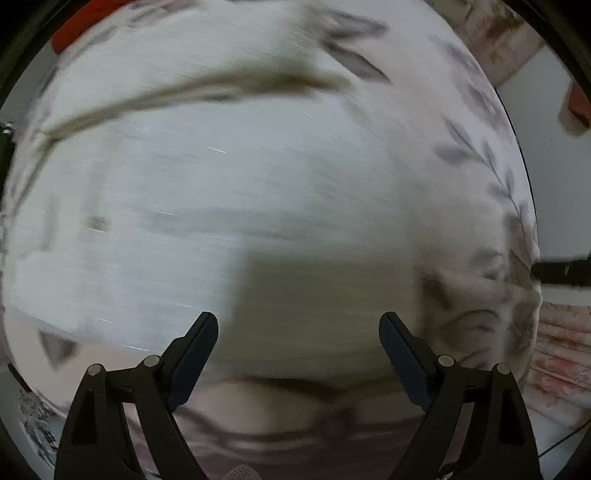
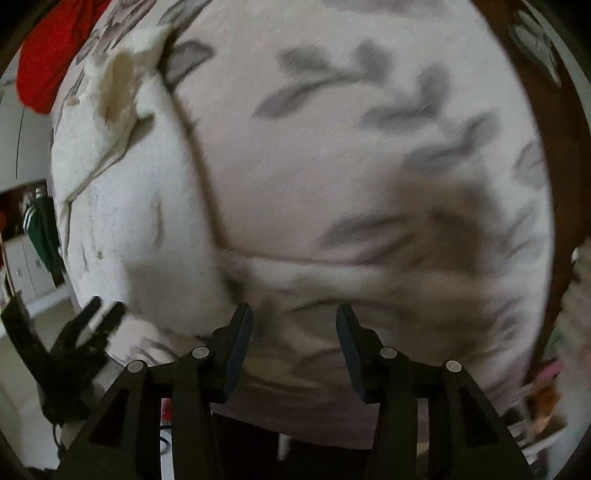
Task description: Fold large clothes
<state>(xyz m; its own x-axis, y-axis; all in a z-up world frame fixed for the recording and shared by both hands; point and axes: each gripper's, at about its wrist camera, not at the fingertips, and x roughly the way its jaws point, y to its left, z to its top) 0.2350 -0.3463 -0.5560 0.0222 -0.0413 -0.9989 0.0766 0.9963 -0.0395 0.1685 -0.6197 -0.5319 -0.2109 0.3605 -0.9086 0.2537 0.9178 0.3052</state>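
Observation:
A large white fleece garment point(image 1: 229, 192) lies flat on a bed with a pale leaf-print cover point(image 1: 476, 158); the view is blurred by motion. My left gripper point(image 1: 298, 325) is open and empty just above the garment. In the right wrist view the same white garment point(image 2: 147, 221) lies at the left, with its bunched collar or hood point(image 2: 118, 88) at the top left. My right gripper point(image 2: 294, 317) is open and empty over the garment's lower corner, where it meets the leaf-print cover point(image 2: 332, 129). The left gripper point(image 2: 74, 343) shows at the lower left.
A red cloth point(image 2: 48, 55) lies at the bed's far corner, also in the left wrist view point(image 1: 85, 22). A brown wooden bed frame point(image 2: 535, 122) runs along the right. A floral fabric point(image 1: 557, 354) lies beyond the bed's right edge. Floor and cupboards point(image 2: 26, 266) are at the left.

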